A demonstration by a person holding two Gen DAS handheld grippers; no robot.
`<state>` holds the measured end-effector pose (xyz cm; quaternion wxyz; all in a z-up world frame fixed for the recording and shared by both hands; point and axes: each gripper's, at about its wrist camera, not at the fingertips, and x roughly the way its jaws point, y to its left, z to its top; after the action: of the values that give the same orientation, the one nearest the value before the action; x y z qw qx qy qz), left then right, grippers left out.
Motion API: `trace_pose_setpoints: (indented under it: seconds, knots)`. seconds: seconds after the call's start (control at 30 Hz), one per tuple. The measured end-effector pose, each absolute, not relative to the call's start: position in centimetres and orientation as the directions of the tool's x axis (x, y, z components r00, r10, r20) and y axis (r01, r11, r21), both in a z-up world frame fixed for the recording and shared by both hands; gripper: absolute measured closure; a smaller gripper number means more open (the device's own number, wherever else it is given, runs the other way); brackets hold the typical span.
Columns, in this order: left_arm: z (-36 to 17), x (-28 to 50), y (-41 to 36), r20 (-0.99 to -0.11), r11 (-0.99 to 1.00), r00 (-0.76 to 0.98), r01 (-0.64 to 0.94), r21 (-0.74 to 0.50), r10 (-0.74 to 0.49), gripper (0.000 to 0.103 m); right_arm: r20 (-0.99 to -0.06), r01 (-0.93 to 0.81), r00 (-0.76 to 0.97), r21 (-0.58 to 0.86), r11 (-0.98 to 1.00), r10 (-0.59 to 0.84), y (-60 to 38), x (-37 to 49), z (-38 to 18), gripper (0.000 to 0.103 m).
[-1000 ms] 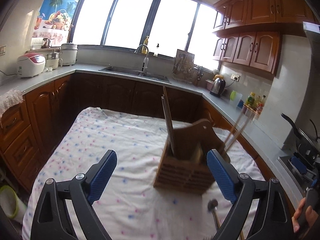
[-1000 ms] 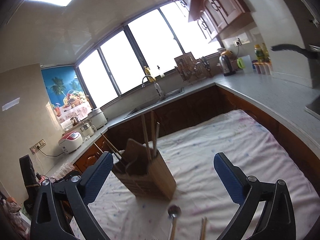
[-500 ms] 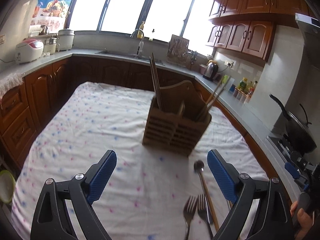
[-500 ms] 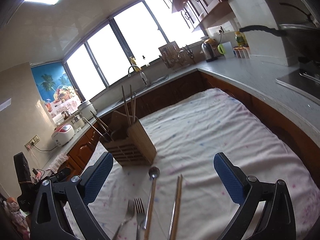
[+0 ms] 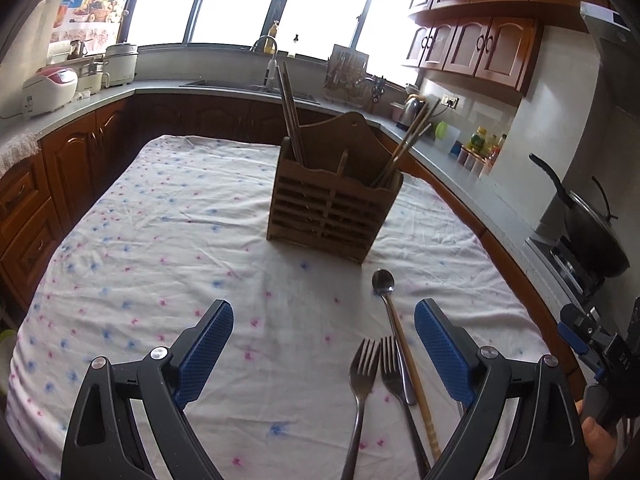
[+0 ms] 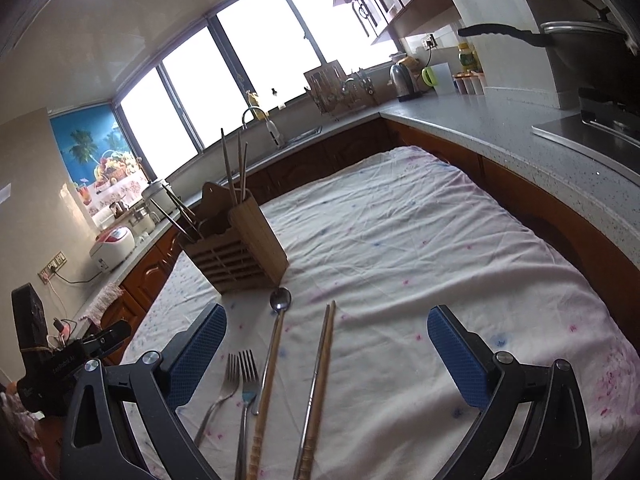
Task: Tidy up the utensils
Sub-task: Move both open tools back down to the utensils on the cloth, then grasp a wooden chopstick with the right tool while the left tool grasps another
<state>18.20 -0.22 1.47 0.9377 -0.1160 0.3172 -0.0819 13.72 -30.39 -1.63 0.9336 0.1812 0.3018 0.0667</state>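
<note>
A wooden utensil holder [image 5: 334, 208] stands upright mid-table with chopsticks [image 5: 290, 120] in its compartments; it also shows in the right wrist view [image 6: 236, 246]. In front of it lie a long spoon [image 5: 383, 282], two forks [image 5: 362, 372] and a wooden chopstick [image 5: 416, 392]. In the right wrist view the spoon [image 6: 280, 300], the forks [image 6: 240, 372] and a pair of chopsticks [image 6: 320, 372] lie between the fingers. My left gripper [image 5: 324, 344] is open and empty above the cloth. My right gripper [image 6: 326, 354] is open and empty over the utensils.
The table carries a white cloth with pink and blue dots [image 5: 160, 240]. Brown cabinets and a grey counter [image 6: 500, 128] wrap around it. A wok [image 5: 592, 232] sits on the stove at right. A sink [image 5: 248, 86] and a rice cooker [image 5: 48, 88] stand behind.
Both grippers have pulled back from the holder and tilted down. The spoon, forks and chopsticks on the cloth have come into view. Both stay open.
</note>
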Motion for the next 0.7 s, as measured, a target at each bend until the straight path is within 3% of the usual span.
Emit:
trace_pose_setpoints:
  seconds: [0.23, 0.37, 0.57, 0.7]
  knots:
    - [1.5, 19.6, -2.8, -0.599, 0.961, 0.759, 0.132, -0.243, -0.256, 0.014, -0.560, -0.008, 0.793, 0.386, 0.923, 0.241, -31.2, 14.2, -2.2, 0.004]
    - [1.3, 21.2, -4.5, -0.622, 0.957, 0.730, 0.182, -0.225, -0.285, 0.029, -0.569, -0.015, 0.785, 0.378, 0.926, 0.245, -31.3, 14.8, -2.1, 0.013]
    - [0.4, 24.5, -7.6, -0.677, 0.945, 0.661, 0.261, -0.197, -0.323, 0.050, -0.601, -0.013, 0.757, 0.381, 0.925, 0.258, -31.5, 16.4, -2.7, 0.049]
    - [-0.8, 26.9, -9.6, -0.723, 0.937, 0.604, 0.297, -0.186, -0.335, 0.064, -0.640, -0.038, 0.707, 0.391, 0.919, 0.301, -31.0, 18.5, -3.8, 0.060]
